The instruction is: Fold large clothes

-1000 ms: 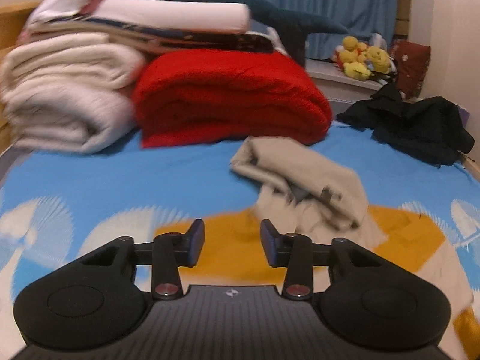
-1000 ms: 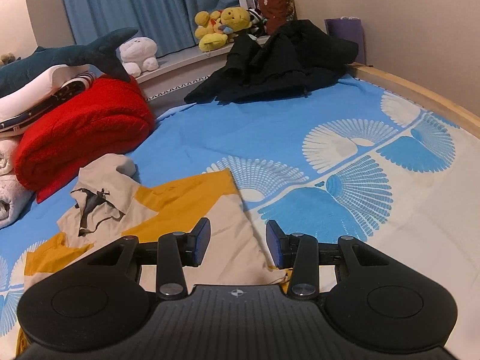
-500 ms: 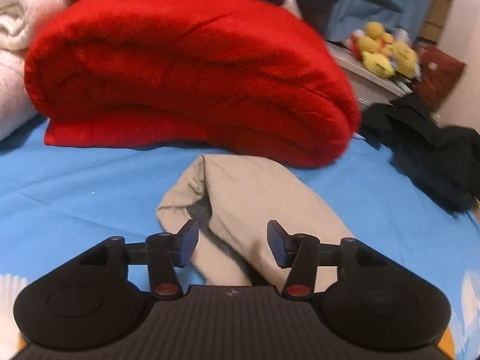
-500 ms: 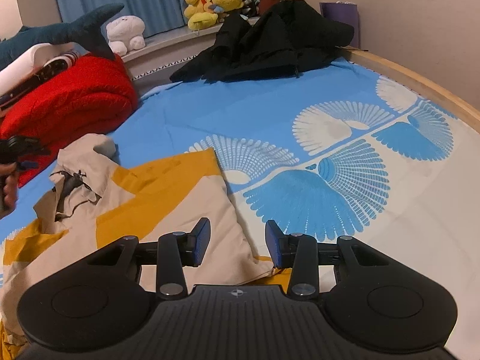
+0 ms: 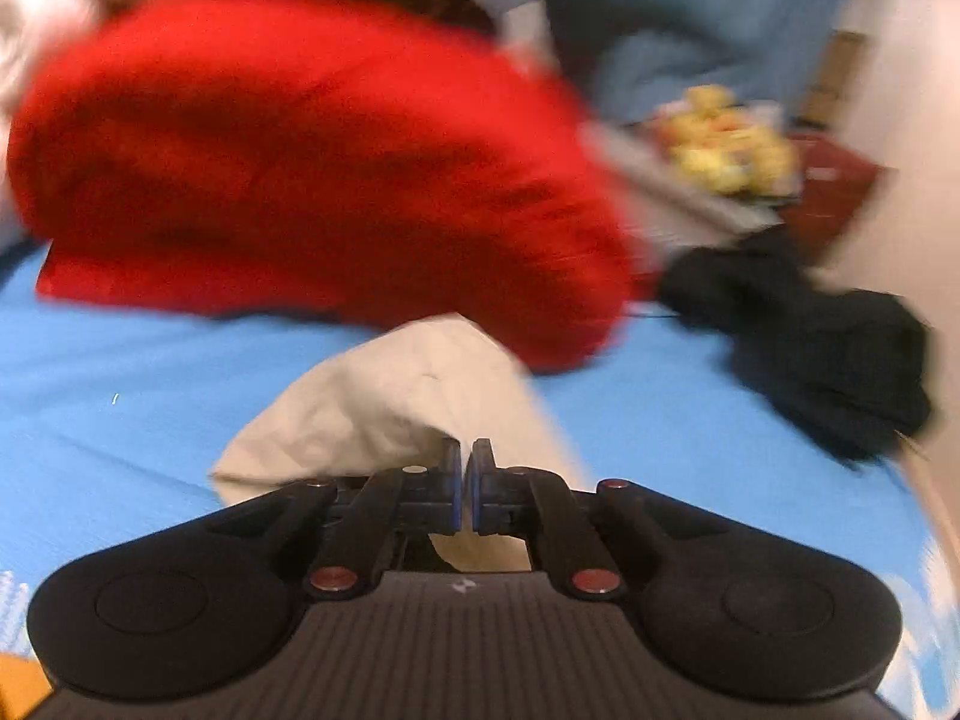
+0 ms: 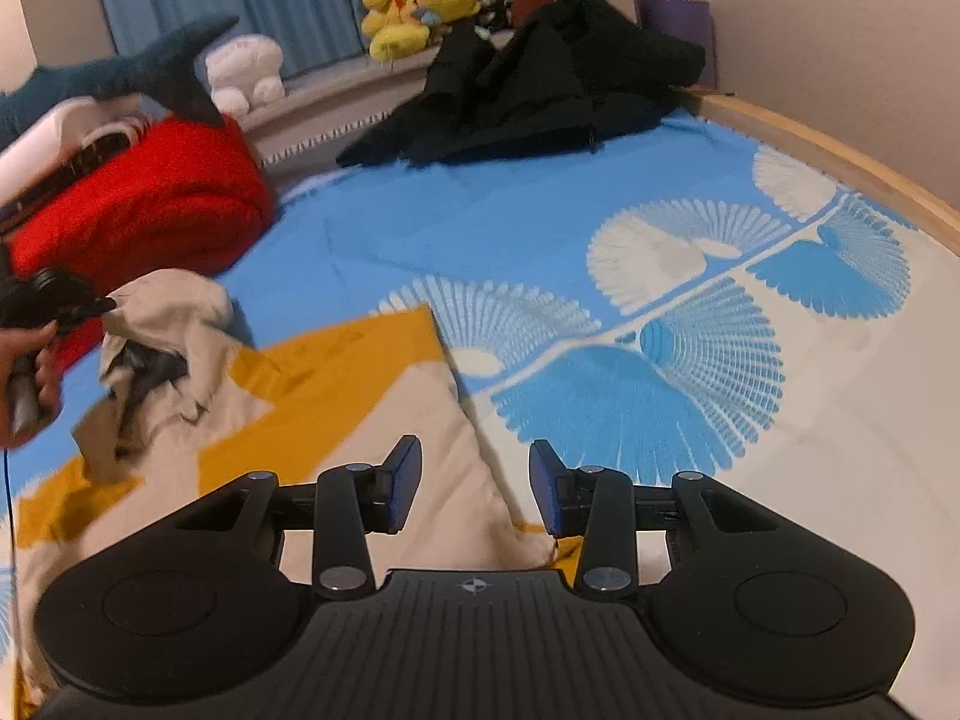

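A beige and mustard-yellow garment [image 6: 336, 396] lies crumpled on the blue patterned bedsheet [image 6: 540, 228]. Its beige hood or sleeve end [image 5: 396, 396] lies just ahead in the left wrist view. My left gripper [image 5: 467, 480] is shut on the edge of this beige fabric; it also shows in the right wrist view [image 6: 102, 304], held by a hand at the far left. My right gripper [image 6: 474, 480] is open and empty, hovering over the garment's beige lower corner near the bed's front.
A folded red blanket [image 5: 300, 156] sits close behind the beige fabric, with white towels and a plush shark [image 6: 138, 69] stacked beyond. A black clothes pile [image 6: 540, 78] lies at the back right. Yellow plush toys [image 6: 420, 6] sit on the sill. A wooden bed rail [image 6: 840, 162] runs along the right.
My left gripper moved forward onto the beige fabric end and shut on it. The right gripper shifted slightly and stays open.
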